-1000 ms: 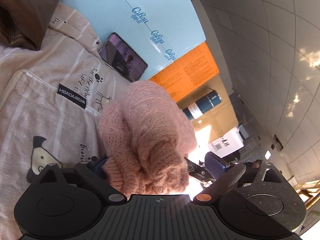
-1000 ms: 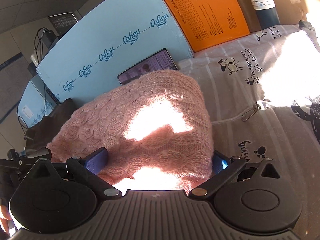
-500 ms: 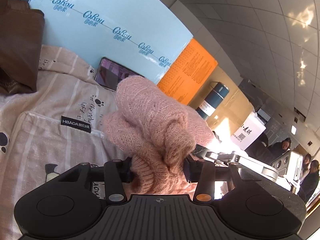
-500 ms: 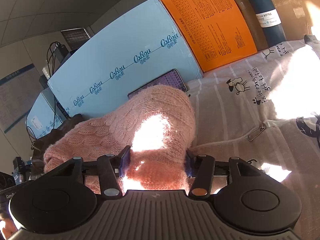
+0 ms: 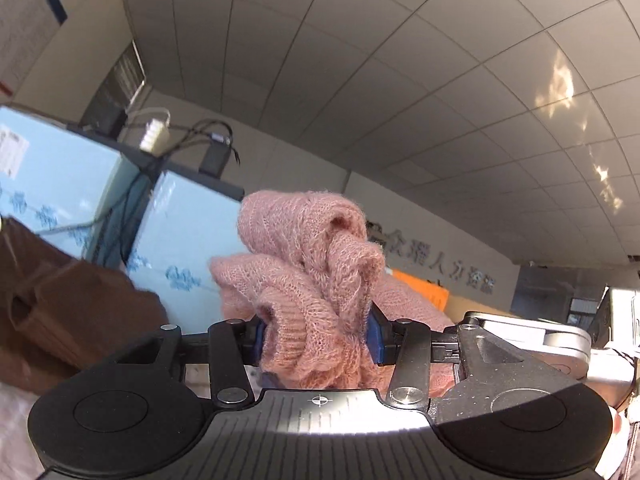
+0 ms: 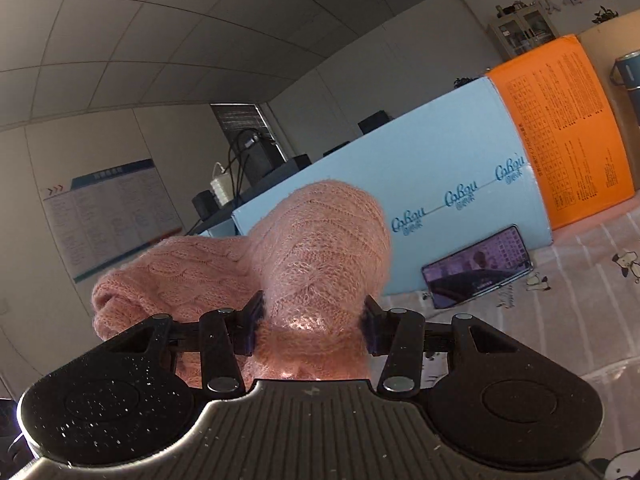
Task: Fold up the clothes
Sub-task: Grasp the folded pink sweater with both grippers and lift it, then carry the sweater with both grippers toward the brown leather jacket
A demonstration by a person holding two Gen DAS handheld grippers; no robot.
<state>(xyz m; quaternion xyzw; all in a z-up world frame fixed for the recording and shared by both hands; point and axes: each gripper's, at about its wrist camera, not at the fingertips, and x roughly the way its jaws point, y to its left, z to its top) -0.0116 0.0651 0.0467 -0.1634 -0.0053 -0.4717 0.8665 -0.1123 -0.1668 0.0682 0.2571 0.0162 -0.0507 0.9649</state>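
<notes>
Right, both tongs clenched on the same fuzzy pink cable-knit sweater, which is bunched up and held in the air between them, off the bedding. Left gripper: blue pads pressed into a crumpled wad with a ribbed hem or cuff showing, steady grip. Right gripper: jaws closing a touch more, thick fold of knit squeezed between the pads, rest of the sweater trailing off to the left in that view. Behind it a long pale blue printed cardboard box, with an orange printed panel next to it. Dark smartphone leans against the blue box, screen lit, standing on the striped cartoon-dog bedsheet. Brown garment sits at the left in the left view.
</notes>
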